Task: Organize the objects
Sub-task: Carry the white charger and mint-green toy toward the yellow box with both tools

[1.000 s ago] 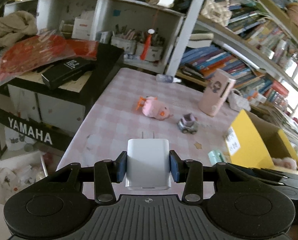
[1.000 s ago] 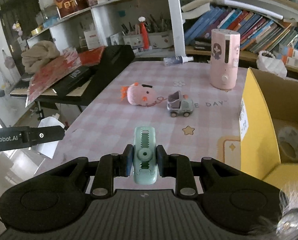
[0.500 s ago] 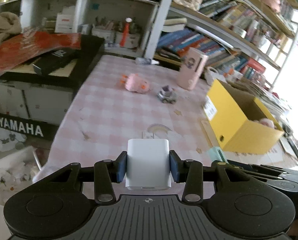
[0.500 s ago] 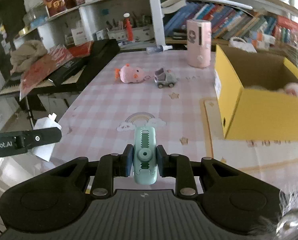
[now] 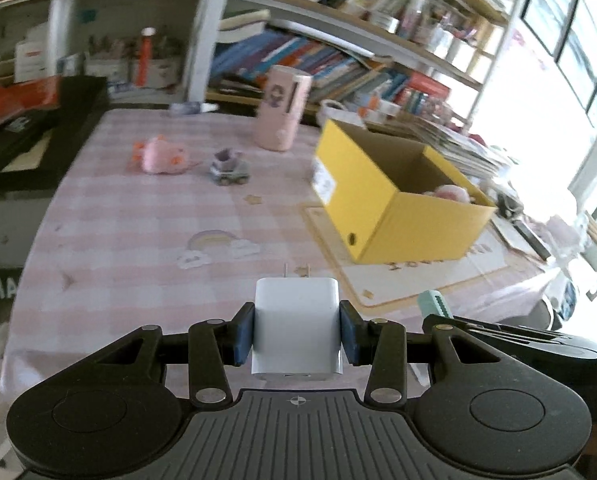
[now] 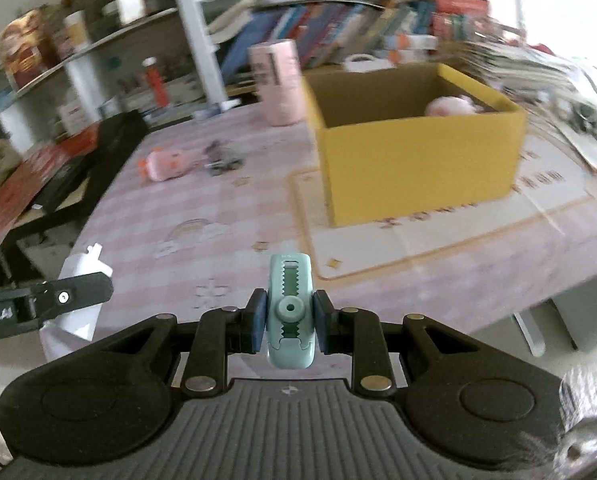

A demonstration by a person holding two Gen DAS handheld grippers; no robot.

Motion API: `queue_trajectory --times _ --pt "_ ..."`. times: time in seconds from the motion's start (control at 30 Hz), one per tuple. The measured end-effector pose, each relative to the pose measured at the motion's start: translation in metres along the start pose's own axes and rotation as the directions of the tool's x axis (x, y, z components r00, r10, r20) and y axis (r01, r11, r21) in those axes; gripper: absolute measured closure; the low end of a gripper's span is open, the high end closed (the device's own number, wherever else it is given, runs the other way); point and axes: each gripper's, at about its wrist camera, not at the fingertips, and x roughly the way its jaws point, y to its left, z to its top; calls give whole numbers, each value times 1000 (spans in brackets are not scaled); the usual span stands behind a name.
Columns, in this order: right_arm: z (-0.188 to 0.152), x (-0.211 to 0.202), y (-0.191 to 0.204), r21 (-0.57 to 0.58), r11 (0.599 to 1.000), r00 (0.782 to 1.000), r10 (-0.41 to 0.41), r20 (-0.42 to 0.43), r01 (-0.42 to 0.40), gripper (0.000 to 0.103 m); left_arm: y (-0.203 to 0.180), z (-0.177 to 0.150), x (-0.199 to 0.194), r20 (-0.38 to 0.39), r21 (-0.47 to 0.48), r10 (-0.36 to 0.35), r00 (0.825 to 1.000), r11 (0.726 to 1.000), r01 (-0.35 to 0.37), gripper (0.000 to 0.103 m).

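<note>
My left gripper (image 5: 297, 332) is shut on a white plug-in charger (image 5: 297, 320), prongs pointing forward, held above the near part of the pink checked table (image 5: 138, 232). My right gripper (image 6: 289, 322) is shut on a mint-green clip (image 6: 290, 308) with a toothed slot. An open yellow box (image 5: 394, 200) (image 6: 414, 160) stands on a cream mat at the right, with a pink plush inside. A pink plush toy (image 5: 160, 156) (image 6: 164, 162) and a small grey toy car (image 5: 228, 166) (image 6: 222, 158) lie far back on the table. In the right wrist view the left gripper with the charger (image 6: 78, 292) shows at the left edge.
A tall pink cylinder (image 5: 282, 108) stands behind the box. Bookshelves run along the back wall. A black keyboard piled with red bags (image 5: 14, 120) borders the table on the left. The table's near edge drops off at the bottom right (image 6: 538, 292).
Both views have swung to the right and drawn back from the table; the yellow box has come more toward the middle and the toys look farther off. Both grips are unchanged.
</note>
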Motion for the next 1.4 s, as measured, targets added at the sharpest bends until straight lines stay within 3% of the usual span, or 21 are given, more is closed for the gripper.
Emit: queue_trajectory --times 0.27,0.63,0.83,1.1,1.4 --pt "-4 -12 -26 -27 999 999 -43 22 43 80 -38 6 25 -26 44 -64 998 997 65 62" --pt "-1 -21 -95 120 984 990 -134 29 130 80 -95 16 55 -57 140 -135 989 980 142 62" --pt "10 -19 -121 147 978 987 -153 41 146 80 -116 30 67 -24 174 -146 989 974 147 62" --pt "50 -8 -144 130 986 987 -122 106 108 80 -141 66 75 85 210 -179 980 965 158 62" --pt "132 16 -170 41 998 971 -48 234 39 80 -150 121 124 182 182 -94 979 982 60 62"
